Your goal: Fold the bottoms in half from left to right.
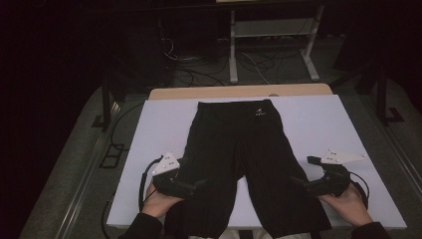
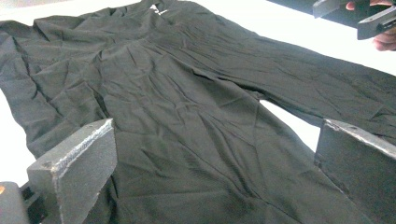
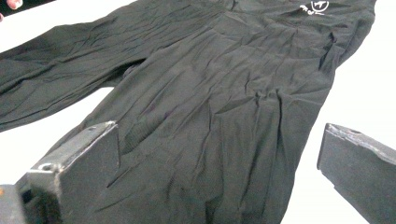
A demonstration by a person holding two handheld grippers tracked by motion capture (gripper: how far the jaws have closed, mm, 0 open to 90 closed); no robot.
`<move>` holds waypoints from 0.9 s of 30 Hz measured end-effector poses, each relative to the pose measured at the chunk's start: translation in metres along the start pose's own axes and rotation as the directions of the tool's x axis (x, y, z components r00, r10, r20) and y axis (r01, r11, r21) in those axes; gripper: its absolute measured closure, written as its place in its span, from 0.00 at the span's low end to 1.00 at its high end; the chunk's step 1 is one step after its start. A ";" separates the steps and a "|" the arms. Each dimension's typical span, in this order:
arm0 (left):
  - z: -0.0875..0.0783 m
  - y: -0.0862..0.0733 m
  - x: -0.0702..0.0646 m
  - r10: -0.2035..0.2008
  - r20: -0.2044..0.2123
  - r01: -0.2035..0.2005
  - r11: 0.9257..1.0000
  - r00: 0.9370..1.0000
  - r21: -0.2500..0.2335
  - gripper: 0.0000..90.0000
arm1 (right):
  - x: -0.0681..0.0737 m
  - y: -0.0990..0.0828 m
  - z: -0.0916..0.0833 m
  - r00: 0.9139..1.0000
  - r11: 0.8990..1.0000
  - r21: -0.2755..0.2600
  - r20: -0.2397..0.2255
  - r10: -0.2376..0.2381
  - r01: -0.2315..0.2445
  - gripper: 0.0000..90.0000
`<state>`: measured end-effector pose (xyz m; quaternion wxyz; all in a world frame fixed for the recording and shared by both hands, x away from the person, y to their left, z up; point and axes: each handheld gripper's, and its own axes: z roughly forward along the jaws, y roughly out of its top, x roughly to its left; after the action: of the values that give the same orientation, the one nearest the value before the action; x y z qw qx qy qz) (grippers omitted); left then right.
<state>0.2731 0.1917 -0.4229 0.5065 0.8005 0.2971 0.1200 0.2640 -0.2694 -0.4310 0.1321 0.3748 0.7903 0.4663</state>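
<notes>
Both grippers, left (image 1: 199, 183) and right (image 1: 297, 181), stood open beside limp, light black shorts (image 1: 239, 159); the leg hems looked best to pinch.

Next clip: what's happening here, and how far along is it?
A person holds a tool in each hand over black shorts spread flat on a white table, waistband at the far side, legs toward the person. The left tool sits at the outer edge of one leg, the right tool at the outer edge of the other. Both tools are open; neither grips the cloth yet. No fold shows so far.
</notes>
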 end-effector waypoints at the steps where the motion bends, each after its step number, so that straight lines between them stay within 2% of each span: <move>1: 0.000 0.000 0.000 0.000 0.000 0.000 1.000 1.000 0.000 0.00 | 0.000 0.000 0.000 1.000 1.000 -0.001 0.001 -0.001 0.001 0.00; 16: 0.004 0.001 -0.003 0.014 0.018 -0.014 1.000 1.000 0.003 0.00 | 0.004 0.002 0.001 1.000 1.000 0.002 -0.013 -0.008 0.008 0.00; 24: 0.007 0.001 -0.004 0.017 0.025 -0.017 1.000 1.000 0.016 0.00 | 0.009 0.007 0.004 1.000 1.000 -0.001 -0.028 -0.011 0.011 0.00; 27: 0.007 0.000 -0.003 0.015 0.021 -0.015 1.000 1.000 0.016 0.00 | 0.011 0.012 0.003 0.999 1.000 0.000 -0.021 -0.026 0.026 0.00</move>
<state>0.2740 0.1842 -0.4254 0.5023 0.8079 0.2867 0.1131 0.2633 -0.2561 -0.4211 0.1297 0.3597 0.7966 0.4682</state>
